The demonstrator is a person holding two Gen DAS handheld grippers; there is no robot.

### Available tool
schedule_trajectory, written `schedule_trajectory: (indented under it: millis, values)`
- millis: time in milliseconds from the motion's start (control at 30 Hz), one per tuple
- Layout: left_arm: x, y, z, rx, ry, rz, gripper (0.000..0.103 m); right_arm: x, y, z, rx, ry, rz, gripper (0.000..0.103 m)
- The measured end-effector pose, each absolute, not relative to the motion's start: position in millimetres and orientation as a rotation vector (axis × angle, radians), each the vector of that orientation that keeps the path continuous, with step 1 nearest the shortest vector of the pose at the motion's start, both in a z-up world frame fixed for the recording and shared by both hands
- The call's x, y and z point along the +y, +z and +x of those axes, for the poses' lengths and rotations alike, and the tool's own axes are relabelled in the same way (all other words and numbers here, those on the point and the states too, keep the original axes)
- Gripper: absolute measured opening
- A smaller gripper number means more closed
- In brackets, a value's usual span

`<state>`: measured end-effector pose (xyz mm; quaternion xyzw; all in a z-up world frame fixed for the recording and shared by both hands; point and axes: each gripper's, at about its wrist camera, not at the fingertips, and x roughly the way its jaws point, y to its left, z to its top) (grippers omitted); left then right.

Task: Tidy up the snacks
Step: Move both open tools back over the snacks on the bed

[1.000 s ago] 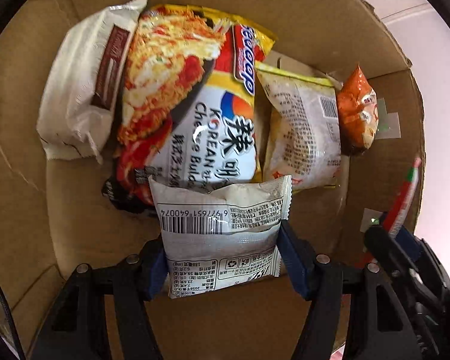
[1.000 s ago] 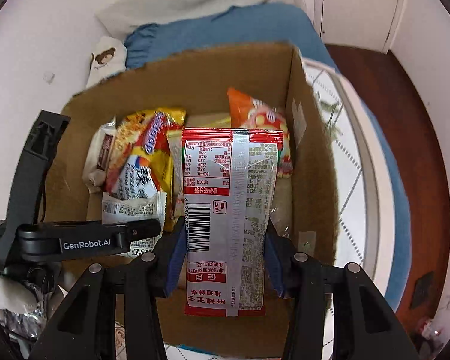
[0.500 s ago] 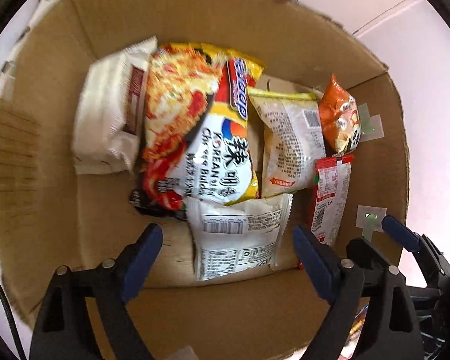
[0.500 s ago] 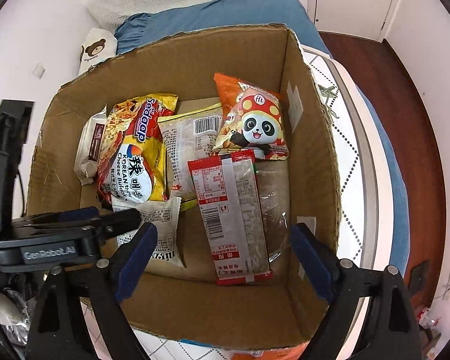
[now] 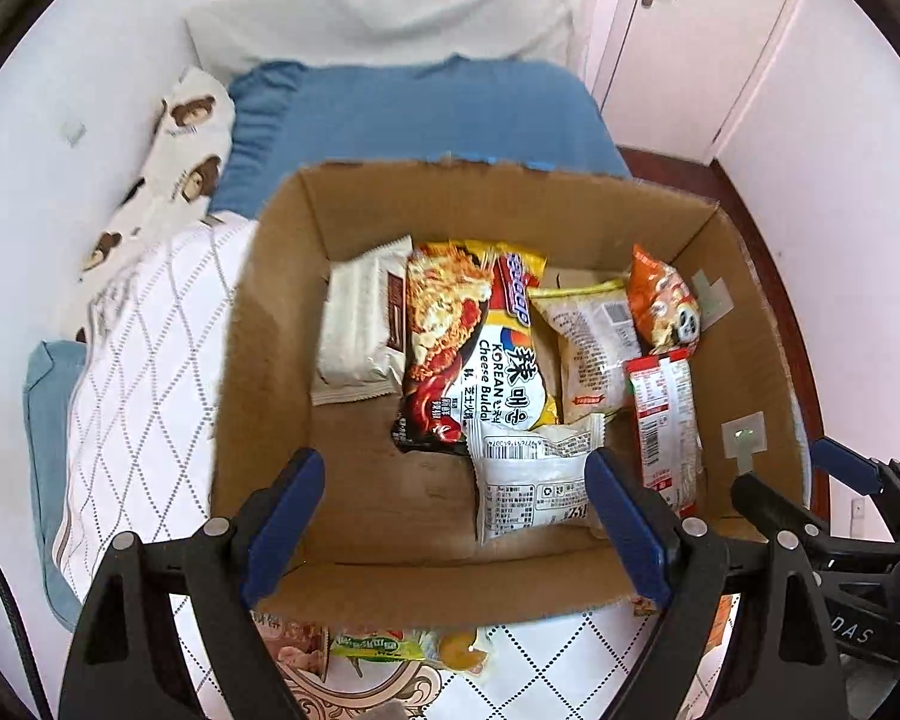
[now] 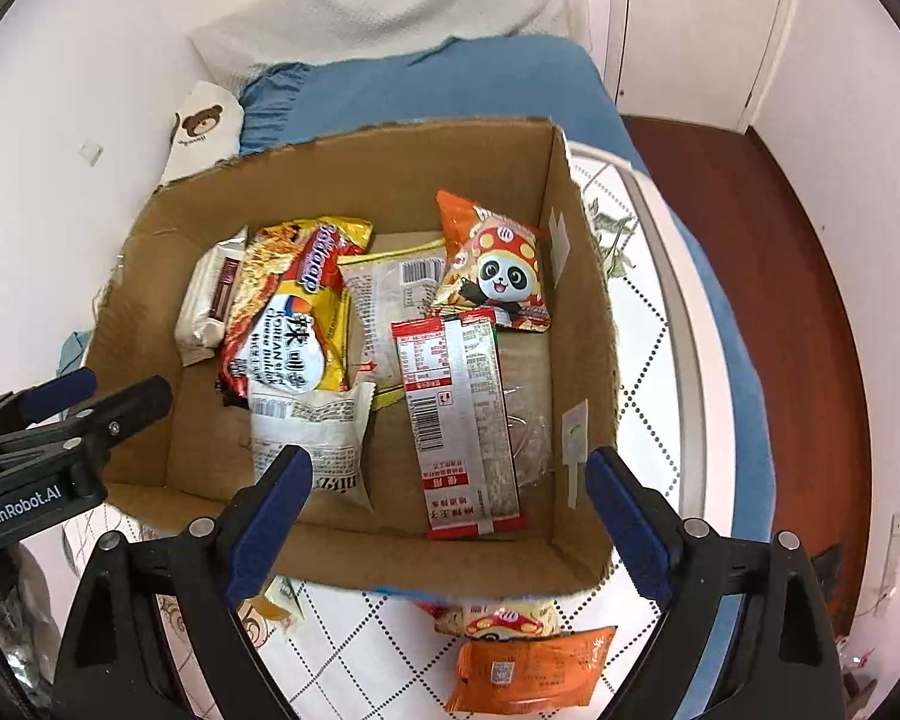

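Note:
A cardboard box sits on a bed and holds several snack packs. A white barcode pack lies near the box's front. Beside it lies a long red-and-silver pack. Behind them are a yellow noodle pack, a white wrapper, a beige pack and an orange panda pack. My left gripper hangs open above the box's front. My right gripper is open too, with nothing between its fingers.
More snack packs lie on the quilt in front of the box: an orange pack, a red-and-yellow one and green and yellow ones. A blue blanket and a bear-print pillow lie behind. A wooden floor is at right.
Both grippers opened and let go of their packs, the white barcode pack and the red-and-silver pack, which now lie in the box. Both grippers have risen, the left one much more.

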<state>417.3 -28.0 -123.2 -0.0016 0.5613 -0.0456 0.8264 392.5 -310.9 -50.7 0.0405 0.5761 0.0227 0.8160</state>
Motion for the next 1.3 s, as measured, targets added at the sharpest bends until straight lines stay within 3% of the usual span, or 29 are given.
schedule_trajectory:
  millis: [767,933,1200,1267,1300]
  values:
    - [-26,-56,327,1.001,-0.135,-0.053,0.089,-307,38,300,1.022,0.111,0.11,0.095]
    - [-12,-88,313,1.074,-0.092,-0.049,0.089,-329,6,290,1.105,0.08,0.146,0.098]
    - [14,-197,284,1.342,-0.009,-0.116,0.089,-404,-114,270,1.312,-0.028,0.383,0.098]
    - [15,-215,277,1.381,0.017,-0.107,0.089,-421,-143,268,1.345,-0.043,0.475,0.095]
    - [16,-222,273,1.397,0.026,-0.107,0.089,-426,-154,267,1.367,-0.044,0.5,0.084]
